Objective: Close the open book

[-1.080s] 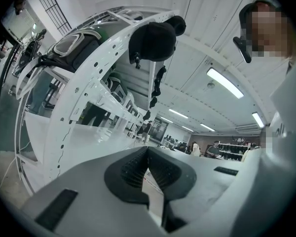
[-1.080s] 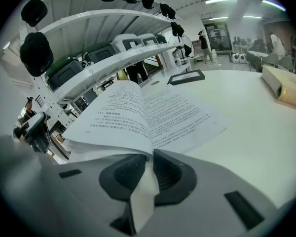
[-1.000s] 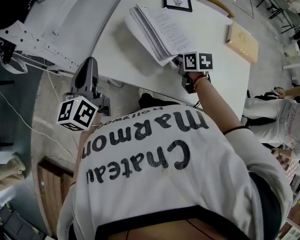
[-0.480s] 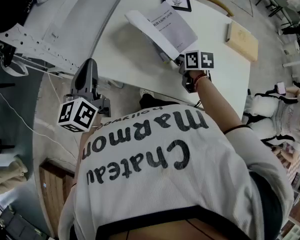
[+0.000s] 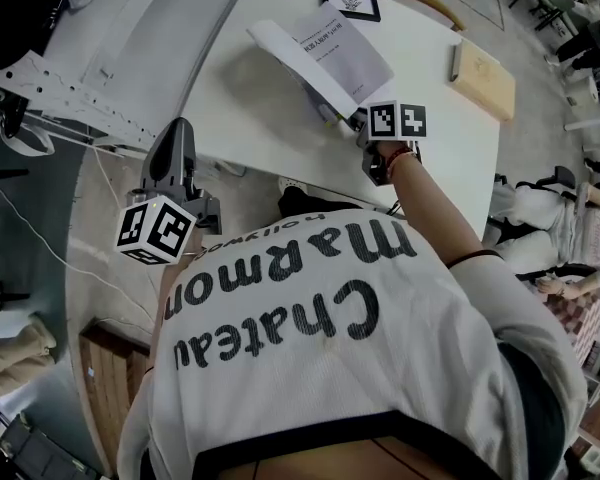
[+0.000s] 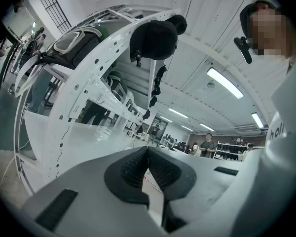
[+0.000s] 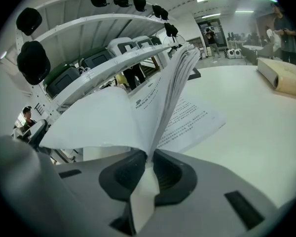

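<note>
The left gripper sits low in the shot, ribbed pads meeting at the tips. Beyond it a white perforated frame arches up, black cap hanging from it. A person's white shirt crowds the right, and a bystander stands far off.

Light comes evenly from ceiling strip lamps; my head view looks greyish, with a soft shadow on the table left of the book. Both gripper views bulge at the edges, corners black, near foreground blurred.
</note>
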`<state>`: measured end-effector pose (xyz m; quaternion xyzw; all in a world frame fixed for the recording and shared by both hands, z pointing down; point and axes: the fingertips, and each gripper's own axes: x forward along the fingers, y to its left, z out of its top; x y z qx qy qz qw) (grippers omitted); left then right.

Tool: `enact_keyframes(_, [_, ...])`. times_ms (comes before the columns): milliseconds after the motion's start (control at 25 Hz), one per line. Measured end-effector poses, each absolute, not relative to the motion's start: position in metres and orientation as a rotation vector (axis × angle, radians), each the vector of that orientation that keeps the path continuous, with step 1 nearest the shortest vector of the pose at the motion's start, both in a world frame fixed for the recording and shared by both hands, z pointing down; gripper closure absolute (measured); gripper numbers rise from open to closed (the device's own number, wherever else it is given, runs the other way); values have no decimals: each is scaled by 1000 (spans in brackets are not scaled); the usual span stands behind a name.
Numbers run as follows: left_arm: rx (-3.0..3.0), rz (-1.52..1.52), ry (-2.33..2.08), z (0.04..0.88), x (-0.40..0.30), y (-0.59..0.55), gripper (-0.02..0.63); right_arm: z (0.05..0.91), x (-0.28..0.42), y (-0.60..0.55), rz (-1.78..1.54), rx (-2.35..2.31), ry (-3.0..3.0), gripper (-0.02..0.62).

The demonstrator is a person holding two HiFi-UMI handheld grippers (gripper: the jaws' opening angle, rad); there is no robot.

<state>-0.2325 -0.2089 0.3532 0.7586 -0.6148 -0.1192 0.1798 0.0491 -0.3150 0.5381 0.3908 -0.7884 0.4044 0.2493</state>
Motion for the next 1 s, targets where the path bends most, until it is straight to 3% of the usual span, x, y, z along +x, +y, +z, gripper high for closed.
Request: enact_keyframes(1000, [2146, -322, -1729, 355, -230, -207, 583, 535, 52, -315, 1302, 1060, -2183, 535])
